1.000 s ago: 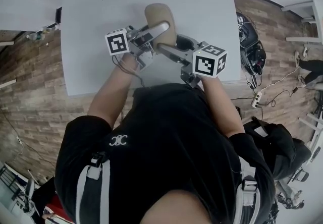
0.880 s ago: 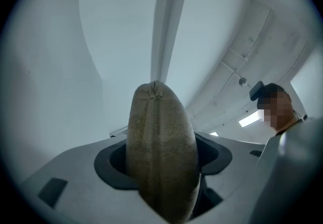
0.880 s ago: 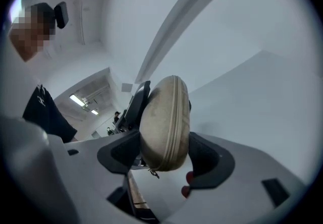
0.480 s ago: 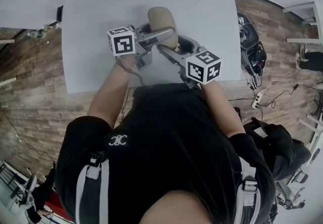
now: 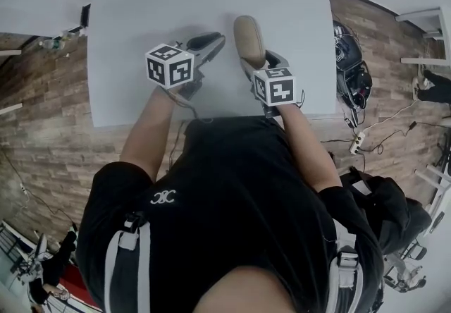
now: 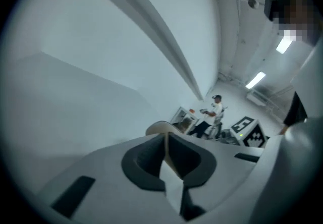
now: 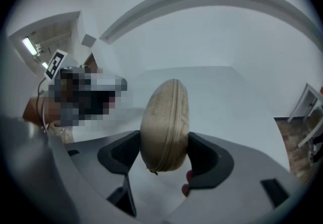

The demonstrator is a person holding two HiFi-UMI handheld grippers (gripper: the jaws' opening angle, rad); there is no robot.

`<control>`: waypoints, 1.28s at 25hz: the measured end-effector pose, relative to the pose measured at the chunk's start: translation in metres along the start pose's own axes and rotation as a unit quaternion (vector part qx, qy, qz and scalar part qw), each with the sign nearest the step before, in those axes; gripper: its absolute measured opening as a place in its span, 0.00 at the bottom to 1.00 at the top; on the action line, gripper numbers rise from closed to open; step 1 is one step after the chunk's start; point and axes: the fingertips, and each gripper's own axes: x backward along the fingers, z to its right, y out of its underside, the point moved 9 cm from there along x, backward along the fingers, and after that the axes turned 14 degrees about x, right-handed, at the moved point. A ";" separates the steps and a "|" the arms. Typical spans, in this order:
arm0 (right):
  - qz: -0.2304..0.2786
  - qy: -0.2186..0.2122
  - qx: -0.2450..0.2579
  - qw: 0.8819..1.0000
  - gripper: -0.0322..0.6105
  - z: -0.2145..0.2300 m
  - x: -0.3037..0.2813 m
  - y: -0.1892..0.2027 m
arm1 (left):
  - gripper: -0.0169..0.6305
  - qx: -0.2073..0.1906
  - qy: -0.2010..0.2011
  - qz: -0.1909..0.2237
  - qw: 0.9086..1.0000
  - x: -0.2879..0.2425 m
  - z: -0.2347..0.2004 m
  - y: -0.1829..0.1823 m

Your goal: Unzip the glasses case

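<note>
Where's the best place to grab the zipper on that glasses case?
Pinch the small dark tab hanging at the near end of the glasses case, probably the zipper pull. The right gripper clamps the case's broad sides, seam edge up, so come from above, at that end.

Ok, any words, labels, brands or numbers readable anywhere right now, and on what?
No text can be read anywhere.
Black shirt: a small white emblem, too small to read.
Left marker cube and right marker cube: black-and-white square patterns only, no letters.
Glasses case: no print visible.
</note>
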 end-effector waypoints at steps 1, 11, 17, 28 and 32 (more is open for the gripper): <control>-0.014 0.008 0.007 1.000 0.51 0.000 -0.005 0.003 | 0.03 -0.003 -0.035 0.007 0.999 0.001 -0.004 0.003; -0.084 0.008 0.076 0.994 0.51 -0.020 -0.056 0.016 | 0.03 -0.002 -0.110 0.015 0.994 0.005 -0.008 0.017; -0.033 0.004 0.051 0.998 0.51 -0.033 -0.054 0.003 | 0.03 -0.049 -0.136 -0.006 0.990 0.022 -0.005 0.022; 0.091 0.101 0.032 0.990 0.07 -0.029 -0.010 -0.037 | 0.03 -0.055 -0.128 0.001 0.990 0.029 -0.012 0.012; 0.109 0.103 0.003 0.989 0.07 -0.027 0.001 -0.039 | 0.03 -0.055 -0.127 0.003 0.990 0.032 -0.013 0.010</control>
